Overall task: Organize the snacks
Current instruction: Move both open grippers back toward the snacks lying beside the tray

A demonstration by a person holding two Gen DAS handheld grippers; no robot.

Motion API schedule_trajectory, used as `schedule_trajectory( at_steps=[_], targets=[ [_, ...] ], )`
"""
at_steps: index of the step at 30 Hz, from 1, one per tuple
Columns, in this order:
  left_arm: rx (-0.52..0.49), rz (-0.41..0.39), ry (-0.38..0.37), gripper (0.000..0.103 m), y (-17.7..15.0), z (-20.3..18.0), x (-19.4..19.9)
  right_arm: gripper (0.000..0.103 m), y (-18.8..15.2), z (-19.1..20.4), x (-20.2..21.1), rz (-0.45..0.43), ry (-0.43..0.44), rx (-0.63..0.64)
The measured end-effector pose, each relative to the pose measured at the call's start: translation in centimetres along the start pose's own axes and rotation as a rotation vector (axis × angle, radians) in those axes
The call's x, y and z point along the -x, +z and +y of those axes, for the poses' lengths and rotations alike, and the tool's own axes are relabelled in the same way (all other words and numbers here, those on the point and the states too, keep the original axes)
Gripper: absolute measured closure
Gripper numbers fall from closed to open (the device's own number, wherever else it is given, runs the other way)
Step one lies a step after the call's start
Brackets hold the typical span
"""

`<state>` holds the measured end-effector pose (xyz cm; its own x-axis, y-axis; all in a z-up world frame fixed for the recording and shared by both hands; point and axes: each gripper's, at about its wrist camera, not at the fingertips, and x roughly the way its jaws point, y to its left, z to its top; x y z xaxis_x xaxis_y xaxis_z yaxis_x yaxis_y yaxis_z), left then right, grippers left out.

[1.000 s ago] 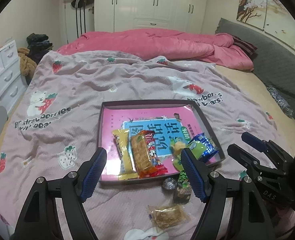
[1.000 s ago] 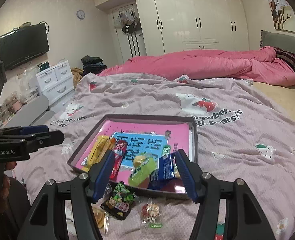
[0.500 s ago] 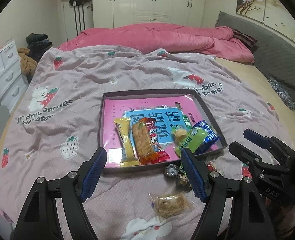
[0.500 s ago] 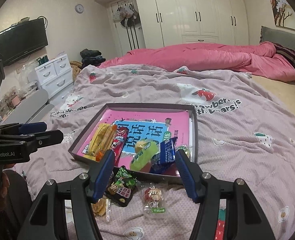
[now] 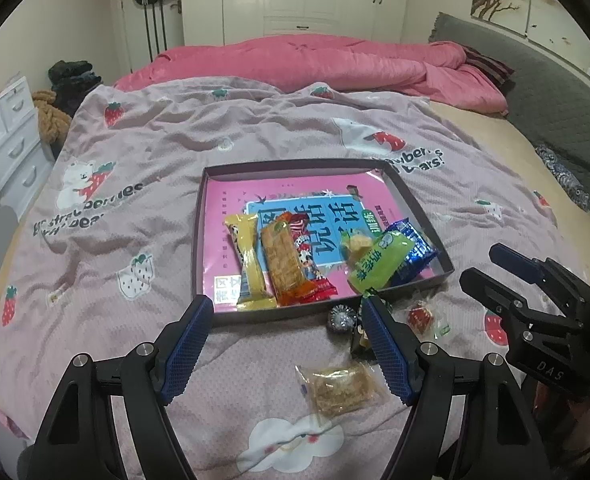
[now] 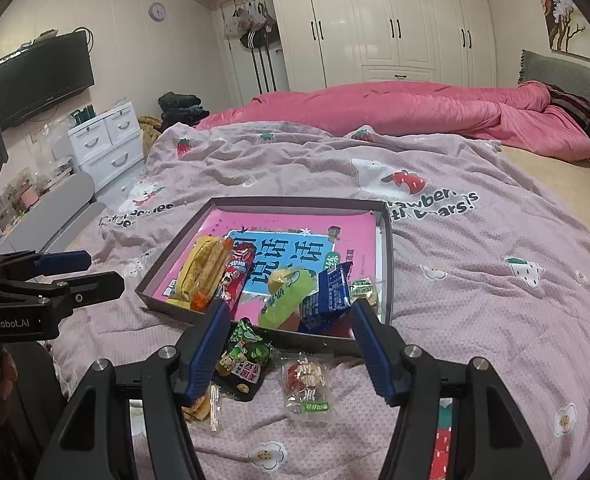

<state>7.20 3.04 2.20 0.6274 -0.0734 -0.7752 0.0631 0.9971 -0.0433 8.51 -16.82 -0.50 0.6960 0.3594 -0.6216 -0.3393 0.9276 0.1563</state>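
Note:
A dark-rimmed tray (image 5: 423,216) (image 6: 263,200) lies on the bed with a pink book in it. On the book lie a yellow bar (image 5: 247,264), an orange bar (image 5: 285,264), a green packet (image 5: 379,264) (image 6: 287,296) and a blue packet (image 5: 413,252) (image 6: 329,296). Loose in front of the tray are a clear-wrapped cracker (image 5: 341,390), a red candy (image 5: 421,318) (image 6: 305,380), a dark green packet (image 6: 243,360) and a foil piece (image 5: 341,316). My left gripper (image 5: 287,302) (image 6: 103,270) hovers open above the tray's front edge. My right gripper (image 6: 289,305) (image 5: 485,264) is open above the loose snacks, holding nothing.
The tray rests on a lilac strawberry-print blanket (image 5: 135,184). A pink duvet (image 5: 335,64) is bunched at the far side, with a grey headboard (image 5: 555,112) to the right. White drawers (image 6: 103,140) stand left of the bed.
Both views have drawn back a little, so the tray sits higher in the picture and more of the loose snacks shows in front. Jaws unchanged.

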Motion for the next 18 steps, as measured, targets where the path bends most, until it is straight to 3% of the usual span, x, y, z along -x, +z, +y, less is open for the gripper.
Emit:
schedule_trajectory(
  at_steps=[18],
  targets=[
    [-0.026,0.113,-0.051,0.025,-2.6,-0.9,-1.7,0.041,-0.9,0.1,-0.2,0.042,0.001,-0.003]
  ],
)
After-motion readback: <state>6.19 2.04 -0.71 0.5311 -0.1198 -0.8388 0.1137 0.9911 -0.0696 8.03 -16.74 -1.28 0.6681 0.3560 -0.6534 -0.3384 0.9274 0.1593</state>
